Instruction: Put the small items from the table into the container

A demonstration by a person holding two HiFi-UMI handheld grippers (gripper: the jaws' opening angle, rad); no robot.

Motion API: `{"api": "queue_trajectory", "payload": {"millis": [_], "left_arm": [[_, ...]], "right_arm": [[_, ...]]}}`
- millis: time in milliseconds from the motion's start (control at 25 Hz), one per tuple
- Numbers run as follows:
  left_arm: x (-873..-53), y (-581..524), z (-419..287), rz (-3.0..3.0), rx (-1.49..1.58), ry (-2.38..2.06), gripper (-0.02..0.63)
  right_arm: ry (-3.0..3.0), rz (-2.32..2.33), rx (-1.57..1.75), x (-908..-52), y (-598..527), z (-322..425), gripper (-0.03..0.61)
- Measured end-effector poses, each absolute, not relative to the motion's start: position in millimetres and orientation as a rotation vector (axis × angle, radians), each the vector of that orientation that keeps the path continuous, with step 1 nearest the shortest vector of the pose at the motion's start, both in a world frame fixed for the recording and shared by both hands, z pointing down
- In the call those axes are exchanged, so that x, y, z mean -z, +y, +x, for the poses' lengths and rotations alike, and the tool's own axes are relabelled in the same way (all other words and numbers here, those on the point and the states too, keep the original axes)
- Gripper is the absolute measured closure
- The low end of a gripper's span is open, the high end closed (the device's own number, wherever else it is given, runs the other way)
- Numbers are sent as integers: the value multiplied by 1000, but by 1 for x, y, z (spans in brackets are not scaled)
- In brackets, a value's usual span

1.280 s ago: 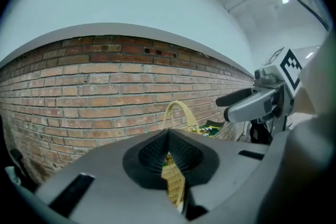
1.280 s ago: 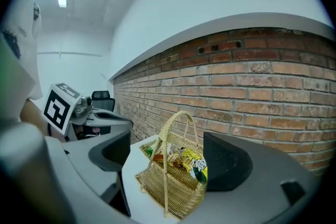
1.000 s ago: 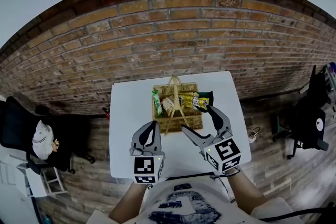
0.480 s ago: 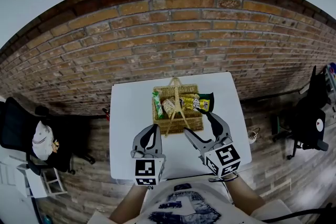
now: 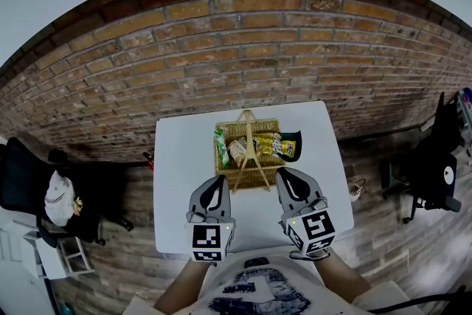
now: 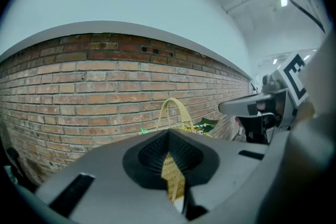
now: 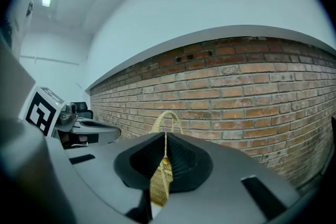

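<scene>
Head view first: both of my forearms come in from the bottom of the frame, elbows tucked by the torso. The left hand-held gripper [image 5: 218, 181] and right hand-held gripper [image 5: 285, 175] sit side by side over the near half of the white table [image 5: 177, 158]. Both point away from me toward the wicker basket [image 5: 251, 175], marker cubes facing up. The basket stands on the table just ahead of the two tips, between them. The snack packets are already inside it: a green packet [image 5: 220, 146] at the left side and a yellow packet [image 5: 274, 145] at the right, poking over the rim.

Left gripper view: the left hand-held gripper [image 6: 169, 136] is clenched, pads together with nothing pinched. It's aimed nearly level, and the basket [image 6: 173, 178] peeks through the slit below the pads, handle arching above. The right hand-held gripper [image 6: 257, 107] is off to the right, brick wall [image 6: 79, 86] behind.

Right gripper view: the right hand-held gripper [image 7: 165, 136] is also clenched shut and empty. The basket [image 7: 160, 183] is dead ahead, and the left hand-held gripper [image 7: 79, 122] sits at the left.
</scene>
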State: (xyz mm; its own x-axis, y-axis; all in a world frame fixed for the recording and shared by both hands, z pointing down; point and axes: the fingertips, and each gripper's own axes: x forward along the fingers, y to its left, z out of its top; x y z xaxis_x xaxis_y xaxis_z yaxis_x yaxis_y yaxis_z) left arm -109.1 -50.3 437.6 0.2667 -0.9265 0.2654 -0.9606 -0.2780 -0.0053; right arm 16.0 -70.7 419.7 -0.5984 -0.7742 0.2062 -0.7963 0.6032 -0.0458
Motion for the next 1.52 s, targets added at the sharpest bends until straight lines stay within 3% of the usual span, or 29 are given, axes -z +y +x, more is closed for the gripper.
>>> {"api": "queue_trajectory", "payload": {"millis": [1520], "left_arm": [[-441, -60, -111, 2373, -334, -1766, 566]], "right_arm": [[-2632, 1329, -240, -433, -75, 11, 557]]}}
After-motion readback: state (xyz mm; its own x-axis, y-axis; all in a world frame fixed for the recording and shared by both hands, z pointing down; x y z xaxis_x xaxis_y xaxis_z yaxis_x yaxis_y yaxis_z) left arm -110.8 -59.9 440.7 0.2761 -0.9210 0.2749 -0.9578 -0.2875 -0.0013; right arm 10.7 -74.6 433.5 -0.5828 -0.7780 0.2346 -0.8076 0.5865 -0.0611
